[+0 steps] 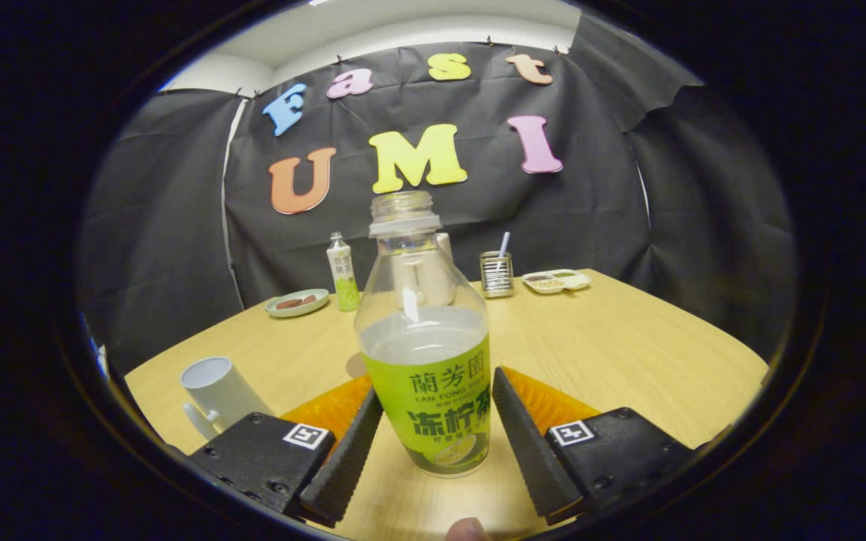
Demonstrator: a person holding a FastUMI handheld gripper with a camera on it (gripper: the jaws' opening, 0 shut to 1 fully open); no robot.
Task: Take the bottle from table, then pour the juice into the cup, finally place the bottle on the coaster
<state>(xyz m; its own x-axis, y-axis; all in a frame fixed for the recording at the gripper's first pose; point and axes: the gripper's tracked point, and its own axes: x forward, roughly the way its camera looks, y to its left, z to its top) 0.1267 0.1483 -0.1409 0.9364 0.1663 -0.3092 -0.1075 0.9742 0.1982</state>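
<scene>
A clear bottle (425,353) with a green label stands upright between my fingers, its cap off and pale juice filling it to about the label's top. My gripper (437,391) is shut on the bottle, with both fingertips (361,436) touching its sides at label height. The bottle's base appears to rest on the wooden table (613,353). A white cup (215,391) with a handle stands just left of my left finger. A small tan disc, perhaps the coaster (355,366), peeks out behind the bottle's left side.
At the table's far edge stand a second small bottle (343,272), a green plate (297,302) with food, a metal holder (496,273) with a straw and a white tray (557,280). Black cloth walls close the booth behind.
</scene>
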